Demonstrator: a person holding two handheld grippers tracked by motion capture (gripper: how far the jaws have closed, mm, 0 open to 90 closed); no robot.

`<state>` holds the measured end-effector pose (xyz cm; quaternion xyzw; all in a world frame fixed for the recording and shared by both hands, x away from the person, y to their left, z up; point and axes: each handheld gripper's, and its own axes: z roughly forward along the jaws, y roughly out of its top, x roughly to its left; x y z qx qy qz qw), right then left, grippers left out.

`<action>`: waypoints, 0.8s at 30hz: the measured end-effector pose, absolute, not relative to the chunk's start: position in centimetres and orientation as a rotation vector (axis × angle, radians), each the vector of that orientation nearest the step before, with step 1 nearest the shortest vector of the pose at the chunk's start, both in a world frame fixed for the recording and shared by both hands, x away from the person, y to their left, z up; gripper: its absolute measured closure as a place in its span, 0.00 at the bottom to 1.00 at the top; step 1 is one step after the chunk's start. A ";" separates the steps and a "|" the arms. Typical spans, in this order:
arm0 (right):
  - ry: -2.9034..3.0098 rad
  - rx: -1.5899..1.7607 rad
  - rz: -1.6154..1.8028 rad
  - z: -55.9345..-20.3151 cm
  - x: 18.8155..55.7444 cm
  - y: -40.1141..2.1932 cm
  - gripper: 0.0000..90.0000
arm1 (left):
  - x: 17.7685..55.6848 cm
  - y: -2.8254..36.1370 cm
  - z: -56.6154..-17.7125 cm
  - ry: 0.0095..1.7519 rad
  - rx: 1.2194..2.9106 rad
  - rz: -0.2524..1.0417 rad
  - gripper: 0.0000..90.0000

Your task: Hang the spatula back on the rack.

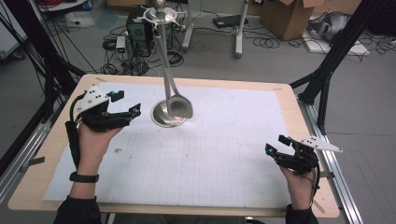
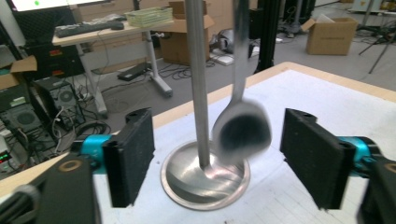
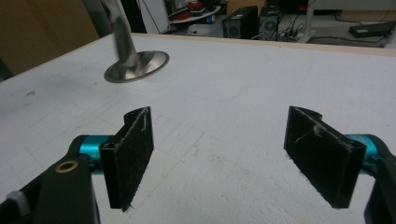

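A metal stand point(image 1: 169, 113) with a round base and upright pole is seen on the white gridded mat point(image 1: 224, 154), toward the table's far middle, and a ladle point(image 1: 179, 106) is hung from the stand's top ring, its bowl low over the base. Nothing is held yet: the left gripper point(image 1: 126, 103) is kept with jaws spread wide and empty, just left of the stand base, pointed at it. In the left gripper view the ladle point(image 2: 242, 130) bowl is blurred, likely swinging, and is framed between the spread jaws, beyond their tips, in front of the pole point(image 2: 198, 84); contact is not shown. The right gripper point(image 1: 278, 145) is held well apart, near the table's right near corner, jaws likewise spread and empty, with only mat between them; the stand point(image 3: 135, 65) is seen far off at upper left in its view. The work is judged barely begun: approach made, grasp of the ladle and its removal from the stand are left.
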<state>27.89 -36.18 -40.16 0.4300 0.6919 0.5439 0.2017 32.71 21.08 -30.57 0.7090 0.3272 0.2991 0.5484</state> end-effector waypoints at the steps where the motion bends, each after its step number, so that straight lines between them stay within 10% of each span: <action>1: 1.929 1.204 1.518 -40.2 27.9 -36.2 0.25 | 32.6 21.1 -30.6 0.773 1.679 0.707 0.26; 24: 1.942 1.200 1.514 -40.2 27.9 -36.0 0.25 | 28.7 23.7 -33.3 0.727 1.691 0.708 0.18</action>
